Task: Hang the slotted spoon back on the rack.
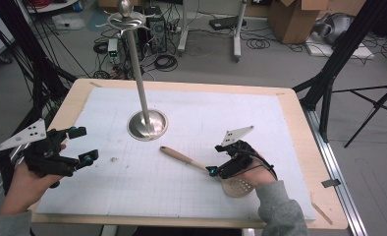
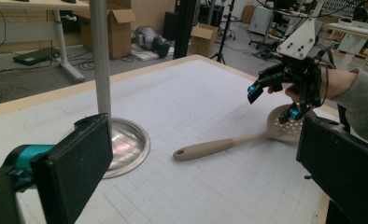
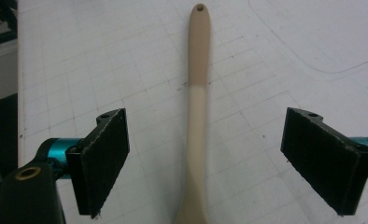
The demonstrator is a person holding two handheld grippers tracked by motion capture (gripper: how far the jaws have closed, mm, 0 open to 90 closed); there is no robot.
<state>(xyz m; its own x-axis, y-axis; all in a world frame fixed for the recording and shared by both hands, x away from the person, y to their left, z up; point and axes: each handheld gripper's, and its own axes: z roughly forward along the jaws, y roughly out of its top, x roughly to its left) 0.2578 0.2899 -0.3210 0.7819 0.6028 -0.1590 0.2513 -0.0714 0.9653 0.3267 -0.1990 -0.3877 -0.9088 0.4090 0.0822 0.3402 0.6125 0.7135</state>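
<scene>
A beige slotted spoon (image 1: 184, 158) lies on the white gridded mat, handle toward the middle, perforated head (image 1: 238, 188) near the front right. My right gripper (image 1: 216, 160) hovers low over the spoon's neck and is open. In the right gripper view the handle (image 3: 197, 93) runs up between the two black pads (image 3: 102, 158), with wide gaps on both sides. My left gripper (image 1: 83, 144) is held at the mat's left edge, open and with nothing in it. In the left gripper view its pads (image 2: 77, 168) frame the spoon (image 2: 219, 145) and the right gripper (image 2: 272, 103) beyond.
A metal stand with a round base (image 1: 147, 125) and a tall pole (image 1: 137, 73) rises from the mat's back middle, left of the spoon's handle tip. The mat (image 1: 240, 113) covers a wooden table (image 1: 299, 128). Cables, boxes and tripods lie on the floor beyond.
</scene>
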